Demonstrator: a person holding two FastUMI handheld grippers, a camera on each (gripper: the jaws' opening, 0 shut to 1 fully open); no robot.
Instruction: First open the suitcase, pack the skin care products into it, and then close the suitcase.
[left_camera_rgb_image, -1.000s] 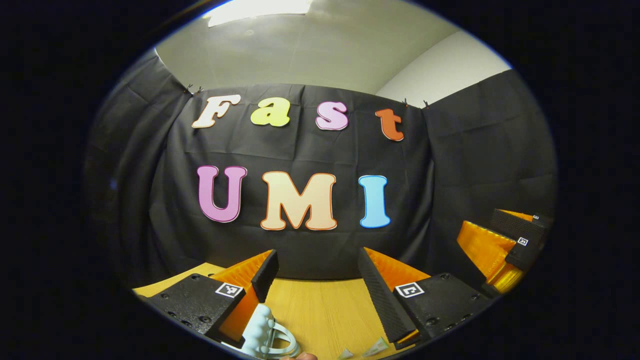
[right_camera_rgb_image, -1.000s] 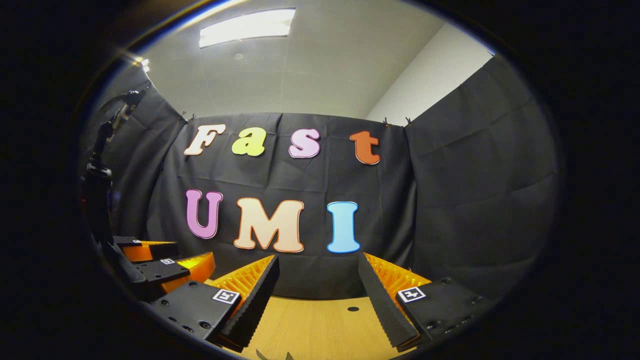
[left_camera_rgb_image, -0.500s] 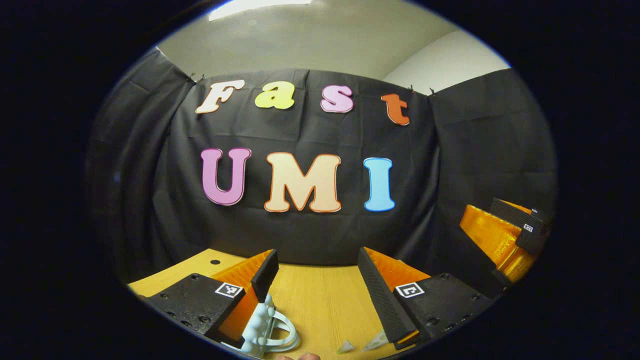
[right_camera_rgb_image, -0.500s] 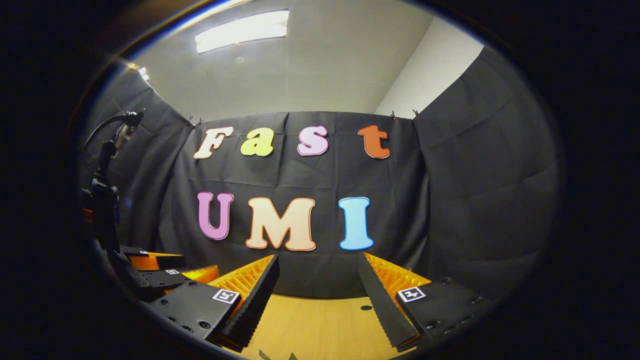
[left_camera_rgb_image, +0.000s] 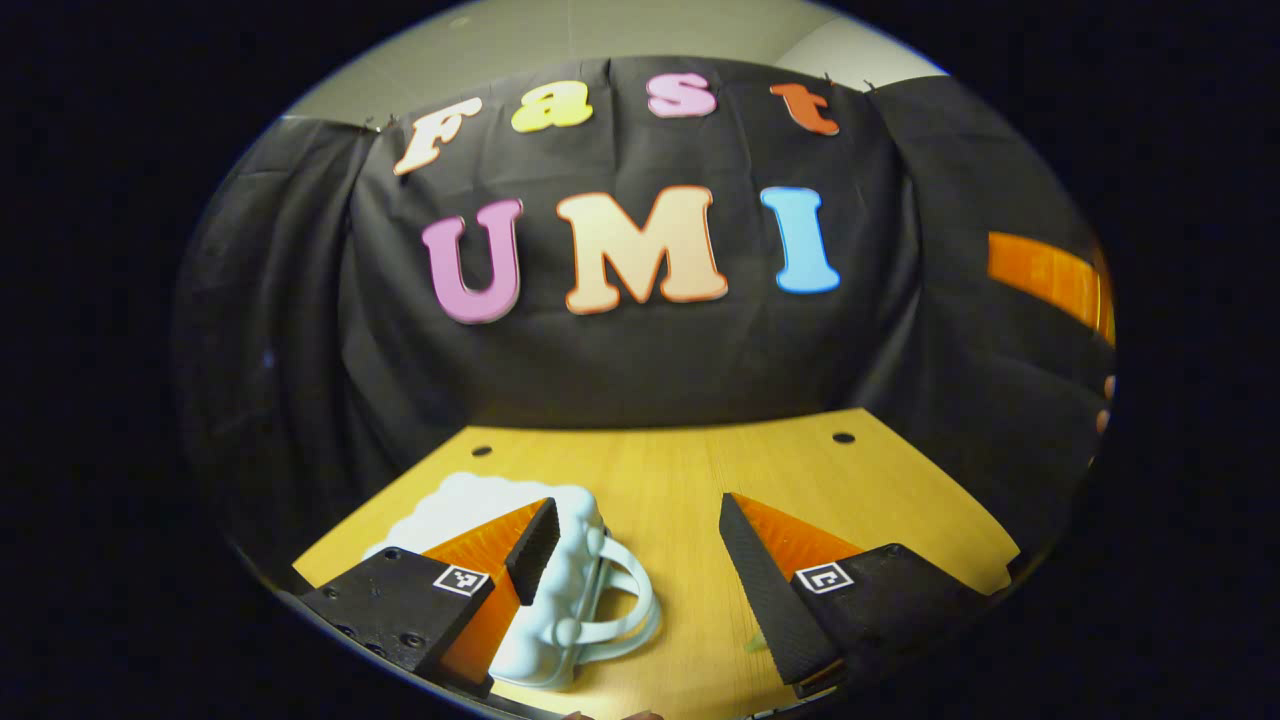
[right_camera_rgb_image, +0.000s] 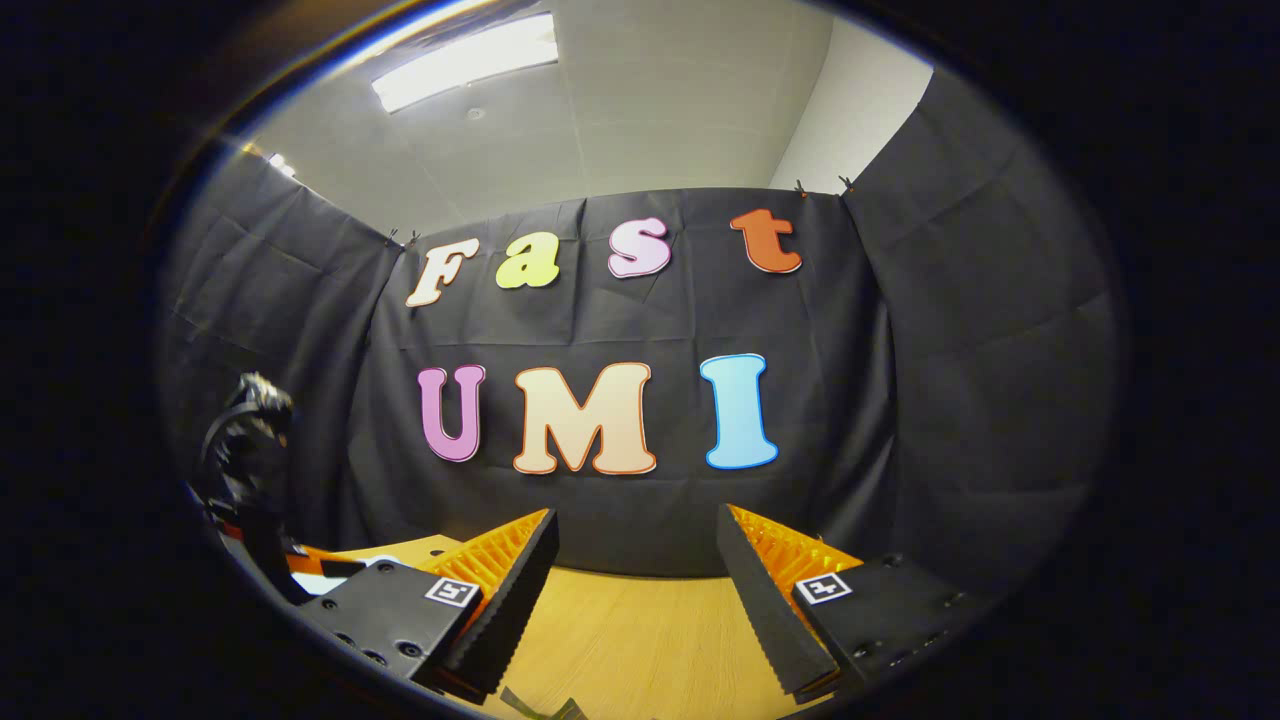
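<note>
Suitcase (left_camera_rgb_image: 560, 590) on table (left_camera_rgb_image: 720, 470), under left claw's (left_camera_rgb_image: 635, 560) left finger.

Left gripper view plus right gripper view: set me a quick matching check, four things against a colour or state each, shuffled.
Things:
1. suitcase
2. table
3. left claw
4. ceiling light

Colour or state:
A. wooden, with round holes
B. lit
C. pale blue, bumpy
D. open

Pairs: 1-C, 2-A, 3-D, 4-B
</note>
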